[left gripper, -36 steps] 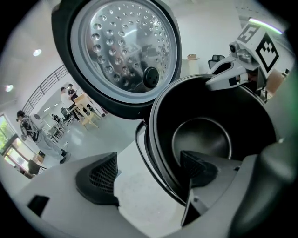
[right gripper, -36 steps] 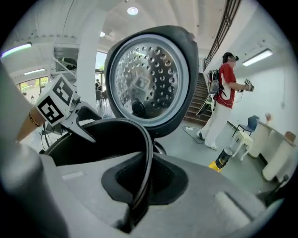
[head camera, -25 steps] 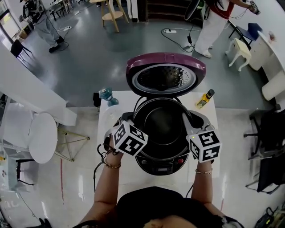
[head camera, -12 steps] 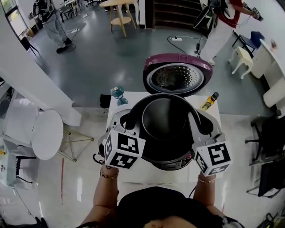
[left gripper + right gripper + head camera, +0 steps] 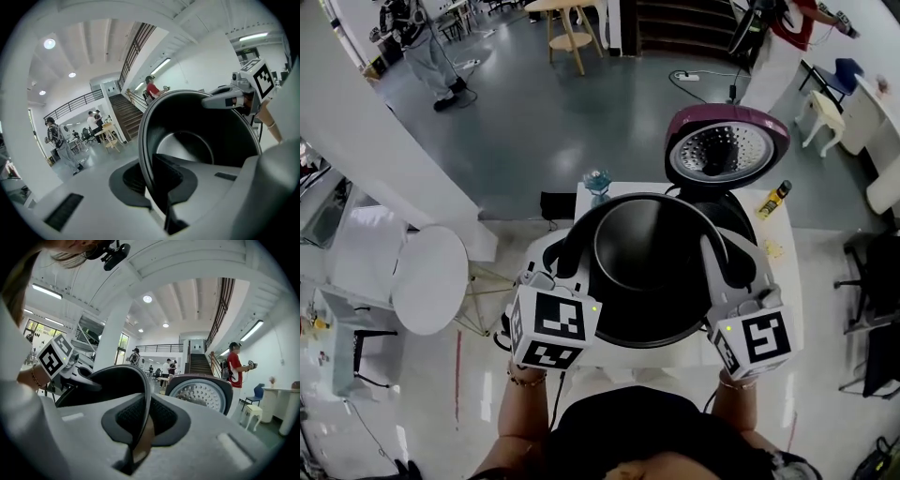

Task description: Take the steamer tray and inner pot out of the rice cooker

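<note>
The black inner pot (image 5: 652, 267) hangs in the air above the table, clear of the rice cooker (image 5: 741, 217), whose purple lid (image 5: 727, 150) stands open behind it. My left gripper (image 5: 572, 251) is shut on the pot's left rim, and my right gripper (image 5: 719, 255) is shut on the right rim. In the left gripper view the pot's rim (image 5: 146, 154) runs between the closed jaws of the left gripper (image 5: 152, 183), with the right gripper (image 5: 225, 100) across the pot. In the right gripper view the right gripper (image 5: 139, 425) pinches the rim, and the lid (image 5: 201, 392) shows beyond.
The cooker stands on a white table (image 5: 780, 281) with a yellow bottle (image 5: 773, 200) at its far right and a blue-green bottle (image 5: 598, 181) at its far left. A round white stool (image 5: 431, 278) is on the left, a dark chair (image 5: 872, 281) on the right. People stand far off.
Both grippers have risen together with the inner pot, lifting it out of the cooker and toward me. The cooker and its lid now show up and to the right of the pot.
</note>
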A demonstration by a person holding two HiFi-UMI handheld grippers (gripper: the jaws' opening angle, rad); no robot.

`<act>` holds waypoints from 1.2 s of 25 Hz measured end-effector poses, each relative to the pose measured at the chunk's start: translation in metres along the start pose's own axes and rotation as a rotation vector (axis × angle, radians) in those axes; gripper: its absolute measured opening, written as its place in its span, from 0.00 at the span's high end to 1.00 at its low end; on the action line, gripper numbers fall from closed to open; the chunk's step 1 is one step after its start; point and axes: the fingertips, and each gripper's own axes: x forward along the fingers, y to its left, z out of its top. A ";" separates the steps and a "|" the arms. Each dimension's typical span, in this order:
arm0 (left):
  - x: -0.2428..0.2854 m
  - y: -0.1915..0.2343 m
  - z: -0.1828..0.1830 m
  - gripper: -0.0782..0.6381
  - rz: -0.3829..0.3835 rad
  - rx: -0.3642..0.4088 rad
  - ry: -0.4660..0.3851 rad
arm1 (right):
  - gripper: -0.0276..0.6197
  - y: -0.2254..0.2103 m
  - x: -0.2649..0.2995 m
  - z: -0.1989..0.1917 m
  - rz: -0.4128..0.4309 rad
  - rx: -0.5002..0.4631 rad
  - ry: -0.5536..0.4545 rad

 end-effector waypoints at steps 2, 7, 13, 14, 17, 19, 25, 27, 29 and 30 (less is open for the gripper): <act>-0.014 0.013 -0.017 0.86 -0.009 0.009 0.015 | 0.92 0.026 0.003 -0.001 -0.006 0.016 0.010; -0.033 0.040 -0.072 0.87 -0.038 0.036 0.073 | 0.93 0.087 0.019 -0.022 -0.056 0.008 0.073; -0.034 0.026 -0.143 0.87 -0.161 0.076 0.176 | 0.93 0.137 0.007 -0.094 -0.115 0.176 0.230; -0.032 0.021 -0.153 0.87 -0.184 0.081 0.187 | 0.93 0.142 0.004 -0.106 -0.127 0.198 0.249; -0.018 0.005 -0.184 0.87 -0.254 0.086 0.229 | 0.93 0.153 0.001 -0.142 -0.153 0.253 0.318; -0.011 -0.008 -0.204 0.87 -0.302 0.087 0.264 | 0.93 0.160 -0.004 -0.165 -0.163 0.294 0.370; 0.014 -0.035 -0.242 0.87 -0.403 0.083 0.333 | 0.93 0.167 -0.011 -0.217 -0.192 0.384 0.471; 0.024 -0.042 -0.255 0.87 -0.426 0.083 0.361 | 0.93 0.169 -0.010 -0.235 -0.192 0.417 0.505; 0.033 -0.046 -0.267 0.87 -0.440 0.105 0.398 | 0.93 0.171 -0.007 -0.250 -0.188 0.453 0.534; 0.037 -0.048 -0.272 0.87 -0.447 0.116 0.415 | 0.93 0.172 -0.005 -0.257 -0.185 0.471 0.546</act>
